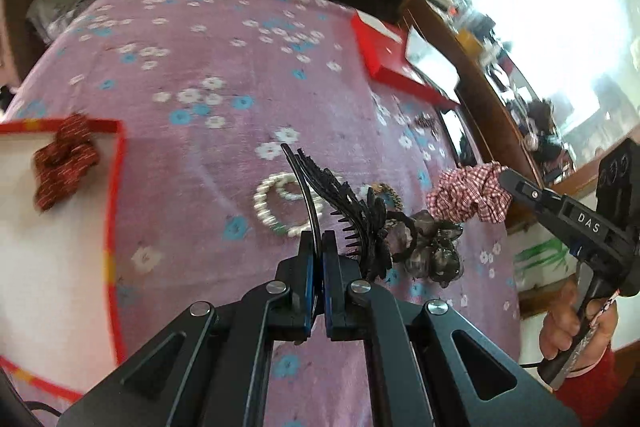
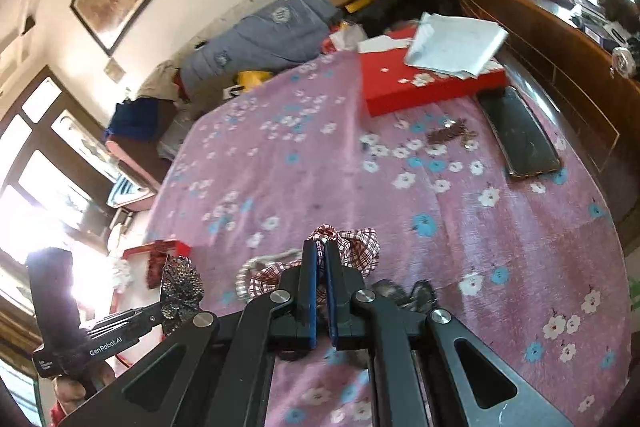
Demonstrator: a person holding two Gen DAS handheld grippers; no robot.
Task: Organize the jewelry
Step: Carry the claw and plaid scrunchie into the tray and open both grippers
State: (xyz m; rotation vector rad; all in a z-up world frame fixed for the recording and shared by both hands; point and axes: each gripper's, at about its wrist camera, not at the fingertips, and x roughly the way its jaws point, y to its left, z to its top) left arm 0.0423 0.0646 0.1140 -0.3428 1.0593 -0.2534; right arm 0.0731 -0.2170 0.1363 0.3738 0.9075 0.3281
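Red-rimmed box (image 1: pixel 60 247) at bed's left edge, dark red scrunchie (image 1: pixel 62 163) in its far corner, rest of floor bare.

Left tongs (image 1: pixel 318 247) pinched on black hair comb (image 1: pixel 340 199), lifted over pearl bracelet (image 1: pixel 280 203). Carry high, comb teeth snag on bedspread (image 1: pixel 200 47).

Right tongs (image 2: pixel 320 255) clamped on checked scrunchie (image 2: pixel 352 247) near bed's right edge. Bed centre open; stagger arms, one drop at a time.

two scrunchies (image 1: pixel 472 195) (image 1: pixel 64 163), one pearl bracelet (image 1: pixel 276 205), one black comb clip (image 1: pixel 340 203), two red boxes (image 1: pixel 394 61) (image 1: pixel 114 187), one phone (image 2: pixel 518 131).
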